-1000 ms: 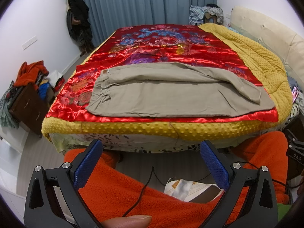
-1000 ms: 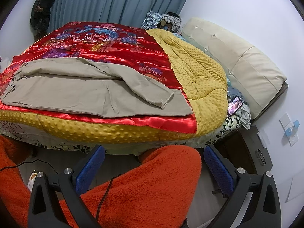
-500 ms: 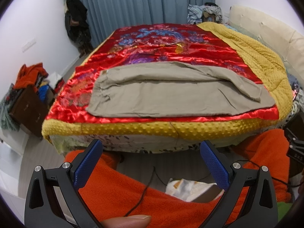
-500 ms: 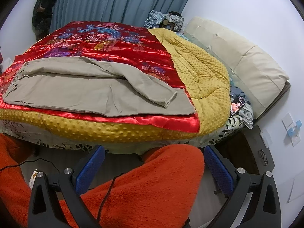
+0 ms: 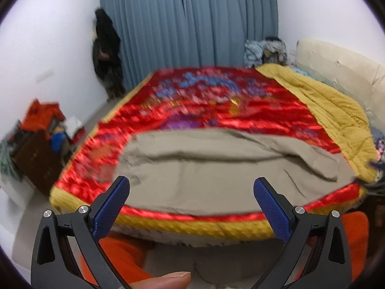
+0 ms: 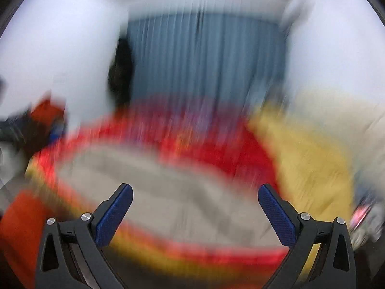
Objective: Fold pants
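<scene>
Pants (image 5: 216, 175) on bed (no legible writing, view perhaps too blurred).

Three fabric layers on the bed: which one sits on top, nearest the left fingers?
The khaki pants. They lie flat on the red satin quilt, in front of the open left gripper; the yellow blanket is along the right side.

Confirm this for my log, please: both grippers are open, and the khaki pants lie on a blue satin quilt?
Not quite: the satin quilt is red, as the left wrist view shows. The khaki pants do lie on it, and the left gripper and right gripper are open.
</scene>
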